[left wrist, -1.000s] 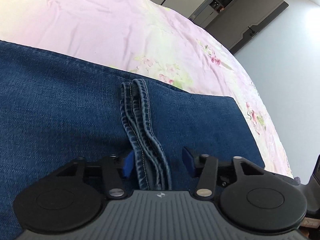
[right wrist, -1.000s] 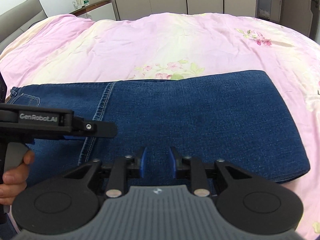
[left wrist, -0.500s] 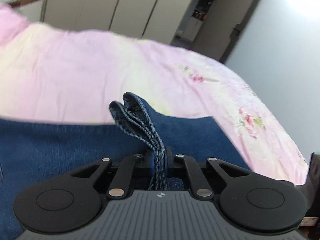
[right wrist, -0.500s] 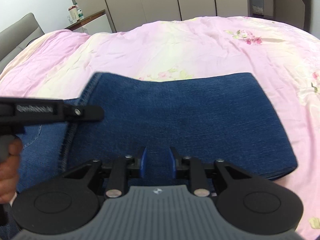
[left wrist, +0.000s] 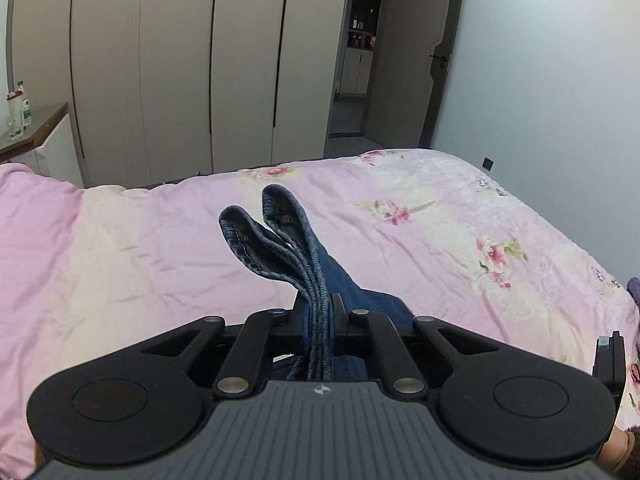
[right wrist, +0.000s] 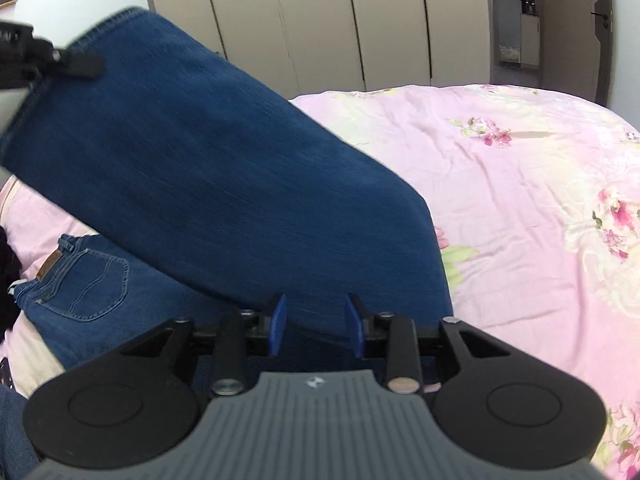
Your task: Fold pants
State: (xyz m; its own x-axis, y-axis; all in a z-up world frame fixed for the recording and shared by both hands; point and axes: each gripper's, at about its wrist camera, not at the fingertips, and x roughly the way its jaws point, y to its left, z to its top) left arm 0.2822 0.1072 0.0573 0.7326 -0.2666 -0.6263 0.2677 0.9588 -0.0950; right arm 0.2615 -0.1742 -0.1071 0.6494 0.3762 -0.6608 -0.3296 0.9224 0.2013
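Observation:
Blue denim pants (right wrist: 224, 200) lie on the pink floral bed. My left gripper (left wrist: 318, 316) is shut on the stacked leg hems (left wrist: 280, 236) and holds them high above the bed. In the right wrist view the left gripper (right wrist: 48, 60) shows at the upper left with the leg panel hanging from it. The waist end with a back pocket (right wrist: 88, 284) lies flat at the lower left. My right gripper (right wrist: 316, 324) is open, its blue pads (right wrist: 278, 322) low over the fold edge, with nothing between them.
The pink floral bedspread (left wrist: 460, 240) covers the bed and reaches far to the right. Beige wardrobe doors (left wrist: 180, 72) stand behind the bed. An open doorway (left wrist: 356, 60) is at the back right. A small cabinet with bottles (left wrist: 24, 120) stands at the far left.
My left gripper shut on the leg hems and lifted them high off the bed. The leg panel rose with it. My right gripper stayed low and open at the fold edge.

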